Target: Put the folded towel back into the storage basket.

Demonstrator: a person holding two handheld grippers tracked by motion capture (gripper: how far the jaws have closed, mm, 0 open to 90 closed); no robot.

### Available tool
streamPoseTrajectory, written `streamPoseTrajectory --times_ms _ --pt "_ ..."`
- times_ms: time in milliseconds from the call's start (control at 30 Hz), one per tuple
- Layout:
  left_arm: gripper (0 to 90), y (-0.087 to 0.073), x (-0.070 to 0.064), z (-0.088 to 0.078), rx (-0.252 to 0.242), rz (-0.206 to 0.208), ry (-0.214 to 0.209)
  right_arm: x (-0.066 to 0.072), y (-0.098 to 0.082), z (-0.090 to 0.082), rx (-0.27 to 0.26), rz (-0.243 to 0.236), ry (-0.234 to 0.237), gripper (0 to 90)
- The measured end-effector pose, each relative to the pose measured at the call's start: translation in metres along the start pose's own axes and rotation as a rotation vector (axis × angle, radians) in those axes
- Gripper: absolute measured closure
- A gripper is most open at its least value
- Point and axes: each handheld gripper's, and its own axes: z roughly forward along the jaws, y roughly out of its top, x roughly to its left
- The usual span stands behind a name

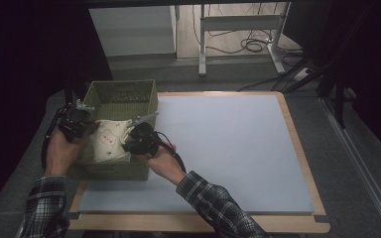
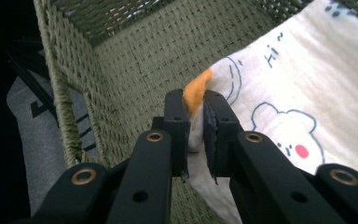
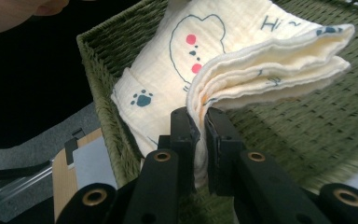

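- A folded cream muslin cloth (image 1: 110, 140), printed with bear outlines, paw prints and red dots, hangs inside the green woven basket (image 1: 124, 90) at the table's left side, stretched between the two grippers.
- The left gripper (image 1: 90, 127), at the basket's left wall, has its jaws nearly closed, pinching the cloth at an orange-marked edge (image 2: 196, 91).
- The right gripper (image 1: 127, 144), over the basket's near right part, has its jaws nearly closed on the cloth's layered folded edge (image 3: 204, 105).
- The basket stands on the pale blue mat (image 1: 228, 148) that covers the wooden-edged table (image 1: 297, 144).
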Motion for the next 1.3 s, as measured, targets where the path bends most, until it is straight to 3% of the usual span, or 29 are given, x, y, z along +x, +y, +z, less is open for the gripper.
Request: streamPoseTrajectory --times_ms 267,667,767,900,1300 --pt "81.1 -0.008 0.000 0.007 0.013 -0.001 -0.017 0.008 -0.006 0.015 0.028 0.001 0.005 81.6" --pt "80.8 -0.004 -0.016 0.029 0.037 0.025 -0.055 0.002 -0.018 0.008 0.039 0.030 -0.010 80.6" --pt "80.3 -0.004 -0.019 0.034 0.047 0.027 -0.058 0.003 -0.018 0.008 0.041 0.019 -0.013 77.7" --pt "69.9 -0.004 -0.020 0.038 0.040 0.018 -0.055 0.005 -0.016 0.008 0.037 0.009 -0.006 67.3" --pt "50.6 -0.001 -0.023 0.037 -0.006 -0.014 -0.062 -0.004 -0.011 -0.008 0.010 -0.039 -0.044 60.9"
